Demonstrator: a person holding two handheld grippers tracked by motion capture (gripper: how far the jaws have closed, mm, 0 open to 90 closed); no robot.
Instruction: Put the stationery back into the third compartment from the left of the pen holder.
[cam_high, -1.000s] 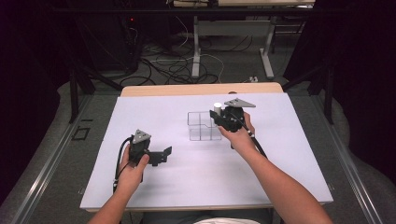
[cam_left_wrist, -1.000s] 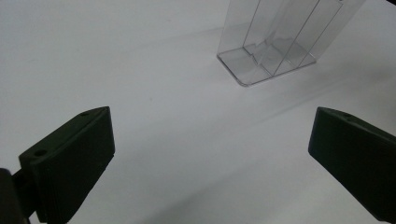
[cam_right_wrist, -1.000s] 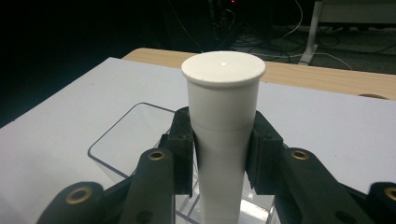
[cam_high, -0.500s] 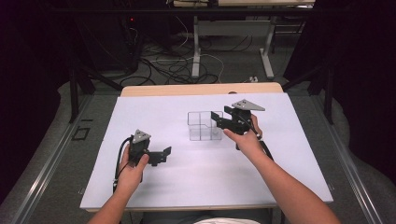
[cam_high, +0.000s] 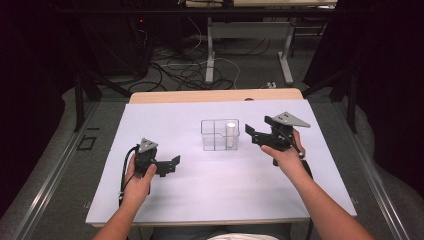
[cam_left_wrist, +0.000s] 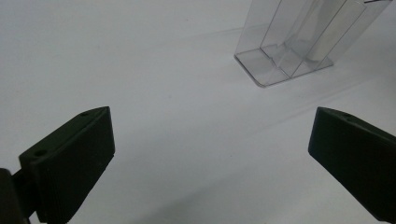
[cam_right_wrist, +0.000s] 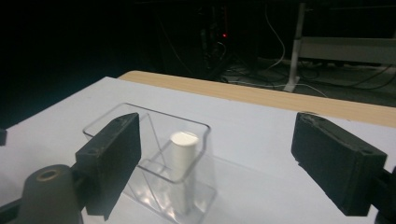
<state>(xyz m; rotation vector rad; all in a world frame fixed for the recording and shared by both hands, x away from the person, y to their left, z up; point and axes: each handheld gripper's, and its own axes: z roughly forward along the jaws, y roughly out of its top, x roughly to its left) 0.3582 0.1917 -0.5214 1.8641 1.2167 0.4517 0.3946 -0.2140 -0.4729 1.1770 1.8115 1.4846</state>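
Note:
A clear plastic box (cam_high: 212, 141) with compartments stands mid-table on the white sheet. A white cylinder (cam_high: 231, 134) stands upright in its right-hand compartment; the right gripper view shows the cylinder (cam_right_wrist: 182, 148) inside the box (cam_right_wrist: 116, 119). My right gripper (cam_high: 252, 134) is held just right of the box, open, with nothing between its jaws (cam_right_wrist: 212, 158). My left gripper (cam_high: 173, 163) rests low on the sheet to the box's lower left, open and empty (cam_left_wrist: 210, 149), and the box (cam_left_wrist: 275, 65) shows ahead of it.
The white sheet (cam_high: 165, 117) covers the table, with a wooden strip (cam_high: 215, 95) bare at the far edge. Cables and table legs lie on the dark floor beyond.
My right gripper has drawn back to the right, away from over the box, and the white cylinder now stands uncovered in its compartment. The left gripper has stayed put.

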